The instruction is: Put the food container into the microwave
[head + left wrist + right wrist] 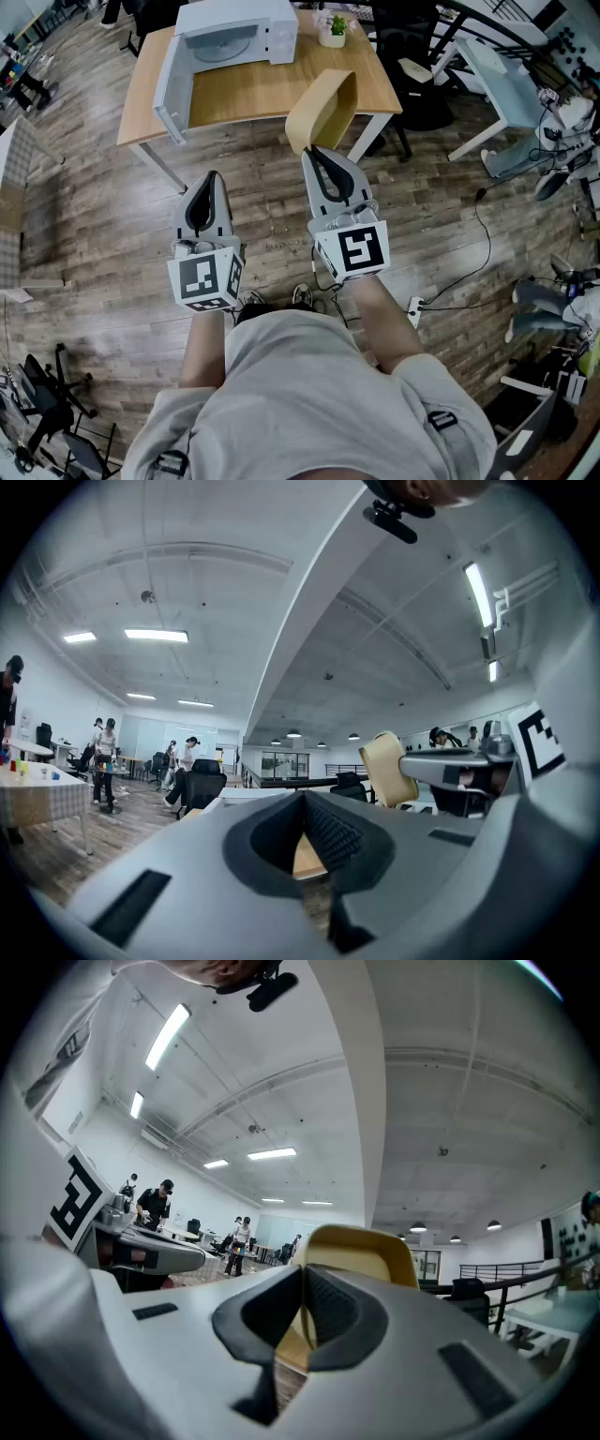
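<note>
We stood on the wood-plank floor [112,253], a gripper in each hand, facing the wooden table [281,94] on the far side. Our right gripper [320,150] had its fingers closed on the wall of the tan food container [323,108]. The right gripper view showed the ribbed pads [328,1312] pinched onto it with the rim rising just beyond them. The container hung in the air, tipped on its side with its open face to the right, over the near edge of the table and not touching it.

Our left gripper [208,178] was lower and to the left, over bare floor, well apart from the container. In the left gripper view its jaws met at the tip and nothing sat between them.

The white microwave [244,33] stood at the far side of the table, with its door [172,89] swung wide open toward the left and the round plate inside in plain sight. A small potted plant [335,28] stood just right of it. Farther right were a black chair [412,66] and a pale side table [502,80].
</note>
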The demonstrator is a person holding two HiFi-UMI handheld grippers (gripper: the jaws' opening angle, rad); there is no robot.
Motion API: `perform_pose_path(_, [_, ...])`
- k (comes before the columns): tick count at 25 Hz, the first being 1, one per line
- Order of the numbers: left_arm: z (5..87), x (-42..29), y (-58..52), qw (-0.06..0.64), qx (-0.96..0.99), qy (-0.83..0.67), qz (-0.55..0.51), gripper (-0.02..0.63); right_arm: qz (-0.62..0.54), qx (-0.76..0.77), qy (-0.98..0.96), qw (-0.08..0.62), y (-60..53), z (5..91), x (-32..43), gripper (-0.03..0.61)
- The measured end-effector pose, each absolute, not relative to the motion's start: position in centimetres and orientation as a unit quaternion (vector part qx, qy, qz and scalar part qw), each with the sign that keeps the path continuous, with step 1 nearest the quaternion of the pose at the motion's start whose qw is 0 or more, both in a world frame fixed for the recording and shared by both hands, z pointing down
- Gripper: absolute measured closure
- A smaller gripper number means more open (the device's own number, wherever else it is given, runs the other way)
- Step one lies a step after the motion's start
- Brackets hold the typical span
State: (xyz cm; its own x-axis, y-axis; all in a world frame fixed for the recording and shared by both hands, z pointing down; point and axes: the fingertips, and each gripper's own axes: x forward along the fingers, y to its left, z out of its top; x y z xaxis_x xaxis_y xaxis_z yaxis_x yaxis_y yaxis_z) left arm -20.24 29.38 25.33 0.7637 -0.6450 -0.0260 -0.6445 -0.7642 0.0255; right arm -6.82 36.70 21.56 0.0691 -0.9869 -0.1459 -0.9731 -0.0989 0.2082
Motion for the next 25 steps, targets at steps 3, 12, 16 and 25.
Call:
perform_pose_path(3, [25.7,-20.6,29.6,0.009,0.94,-0.341,-0.012,0.603,-0.114,0.726,-0.678,0.023,36.7,22.2,-7.4,0.558])
perform_pose_path(12, [27.9,-22.1,30.2,0.027,0.944,-0.33,0.005,0.603,-0.09,0.721,-0.686,0.039,37.5,24.6,-8.9,0.558])
perform_pose_path(16, [28.2,-23.0,29.9,0.027,0.947,-0.321,0.009,0.603,-0.088,0.724,-0.683,0.04,37.2,24.6,-9.6,0.558])
perform_pose_path(25, [28.4,-25.8,27.6,0.024,0.955,-0.295,0.01,0.603,-0.094,0.727,-0.678,0.047,35.3,24.6,-13.3,0.558])
